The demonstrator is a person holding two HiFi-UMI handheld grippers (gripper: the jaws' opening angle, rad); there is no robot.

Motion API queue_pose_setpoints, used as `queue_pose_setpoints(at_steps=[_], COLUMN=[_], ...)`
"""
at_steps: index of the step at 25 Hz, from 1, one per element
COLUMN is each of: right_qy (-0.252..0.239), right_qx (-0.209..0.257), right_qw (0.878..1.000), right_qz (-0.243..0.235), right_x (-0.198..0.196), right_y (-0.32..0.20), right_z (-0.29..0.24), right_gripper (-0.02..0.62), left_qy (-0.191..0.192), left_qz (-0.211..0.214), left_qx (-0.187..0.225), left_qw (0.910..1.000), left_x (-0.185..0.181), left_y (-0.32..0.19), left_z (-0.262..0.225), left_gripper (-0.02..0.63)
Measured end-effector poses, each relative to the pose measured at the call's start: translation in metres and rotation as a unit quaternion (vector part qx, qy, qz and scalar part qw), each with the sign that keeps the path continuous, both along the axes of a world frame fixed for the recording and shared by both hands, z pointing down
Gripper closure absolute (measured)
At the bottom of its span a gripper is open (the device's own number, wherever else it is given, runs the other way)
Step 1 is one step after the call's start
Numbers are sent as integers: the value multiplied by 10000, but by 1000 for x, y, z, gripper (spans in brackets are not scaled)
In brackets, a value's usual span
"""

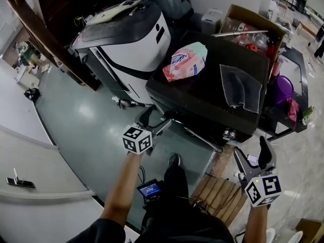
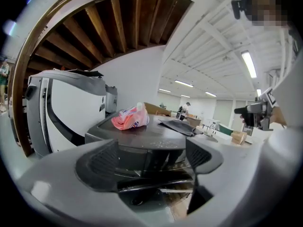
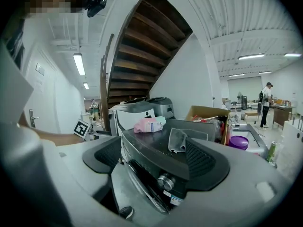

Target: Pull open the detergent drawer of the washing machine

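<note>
Detergent drawer (image 2: pixel 132 160) is, as far as we can judge, the dark section at the left end of the front panel on the black washing machine (image 1: pixel 202 91). It looks flush with that panel, so we read it as not yet pulled out. Our left gripper (image 1: pixel 156 118) is the nearer of the 2: its jaws stand wide apart with nothing pinched. In the left gripper view the machine's upper front corner shows in the gap between the pads without either pad pressing on it, though we cannot tell whether a pad brushes the panel. Our right gripper (image 1: pixel 251 151) hangs off the other front corner, just beside the control knob (image 1: pixel 229 134), its jaws likewise spread and empty. In the right gripper view the machine sits ahead of the pads, apart from them. On the lid lie a pink detergent pouch (image 1: pixel 185 61) toward the back and a grey cloth (image 1: pixel 240 87) toward the right. A white appliance (image 1: pixel 126 44) stands just beside the machine on its left, and an open cardboard box (image 1: pixel 253 22) stands behind it. We judge the step in hand to be the approach to the drawer, with no grip made. The next move calls for bringing the left jaws onto the drawer's front lip, closing on it, then drawing straight out along the drawer's own line. 1 gripper should do, though the right could steady the machine.
</note>
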State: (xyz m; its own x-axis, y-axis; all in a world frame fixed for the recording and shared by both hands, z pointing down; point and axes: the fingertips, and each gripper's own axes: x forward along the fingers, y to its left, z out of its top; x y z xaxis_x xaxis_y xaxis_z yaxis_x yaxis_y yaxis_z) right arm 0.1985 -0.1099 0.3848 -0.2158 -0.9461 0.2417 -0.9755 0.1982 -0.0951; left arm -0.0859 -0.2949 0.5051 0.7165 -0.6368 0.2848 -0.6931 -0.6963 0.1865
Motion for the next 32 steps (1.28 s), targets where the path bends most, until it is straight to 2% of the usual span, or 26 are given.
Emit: queue_pose_setpoints(at_steps=[10,18,28,32], right_qy=[26,62,118,145], right_qx=[-98,-235,-353,-420], right_qw=[9999,9995,9990,9987], right_qz=[85,179,247,242], right_x=[8,13,16,13], right_y=[-5,-8,-11,-15], right_z=[9,13,23,22], right_gripper=[198,198,198,198], left_qy=[382,963,2031,2441], left_qz=[-145,-296,-514,-536], left_qx=[-552,-989,-1632,-1932], left_qw=[9976,9900,9641,9488], left_x=[-2,-5,-9,-6], left_y=[-23,-42,-65,-71], left_z=[37,60,85,94], left_gripper=[132,132,132,132])
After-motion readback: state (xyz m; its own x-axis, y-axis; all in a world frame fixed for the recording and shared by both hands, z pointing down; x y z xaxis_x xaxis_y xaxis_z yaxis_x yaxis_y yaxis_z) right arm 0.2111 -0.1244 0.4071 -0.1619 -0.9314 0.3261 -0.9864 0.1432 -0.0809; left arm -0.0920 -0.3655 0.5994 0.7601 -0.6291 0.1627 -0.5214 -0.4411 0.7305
